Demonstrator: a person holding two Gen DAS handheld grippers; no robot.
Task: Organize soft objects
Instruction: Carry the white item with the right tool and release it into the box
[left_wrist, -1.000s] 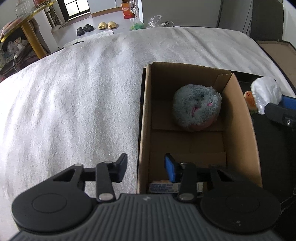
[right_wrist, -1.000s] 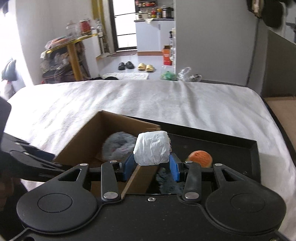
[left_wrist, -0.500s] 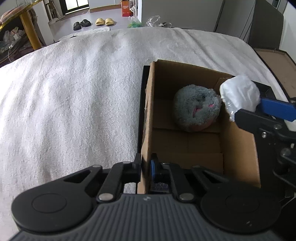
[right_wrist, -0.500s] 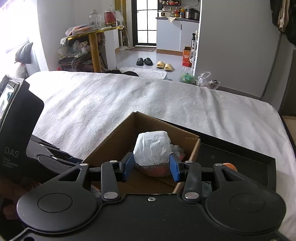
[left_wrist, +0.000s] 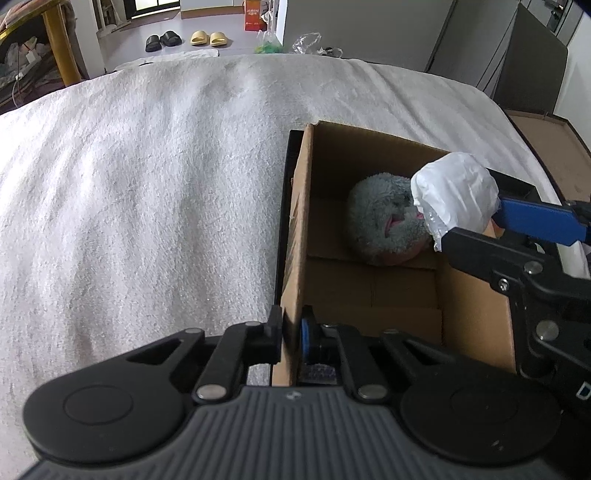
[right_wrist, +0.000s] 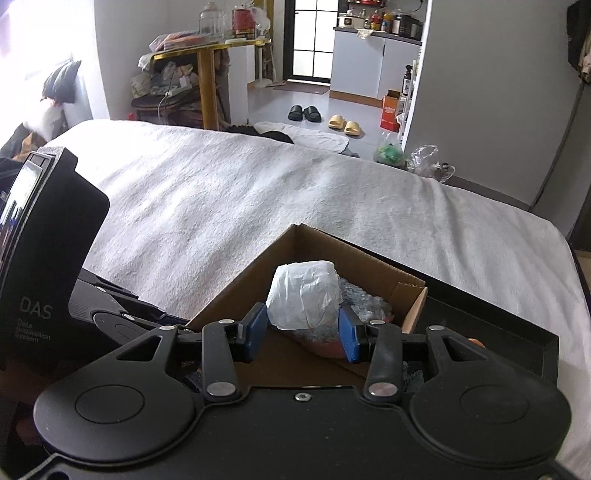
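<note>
My left claw (left_wrist: 291, 338) is matte black with a ribbed grey housing, round discs and silver screws. My right claw (right_wrist: 302, 334) is black too, with blue pads (right_wrist: 255, 332) and silver screws

Matt brown cardboard box (left_wrist: 373, 291); shaggy grey plush ball (left_wrist: 384, 225) at its 1 o'clock corner. Crinkled white plastic-wrapped bundle (right_wrist: 304, 295). Nubby white terry bedcover (left_wrist: 147, 177). Matt black plastic tray (right_wrist: 491, 332).
</note>
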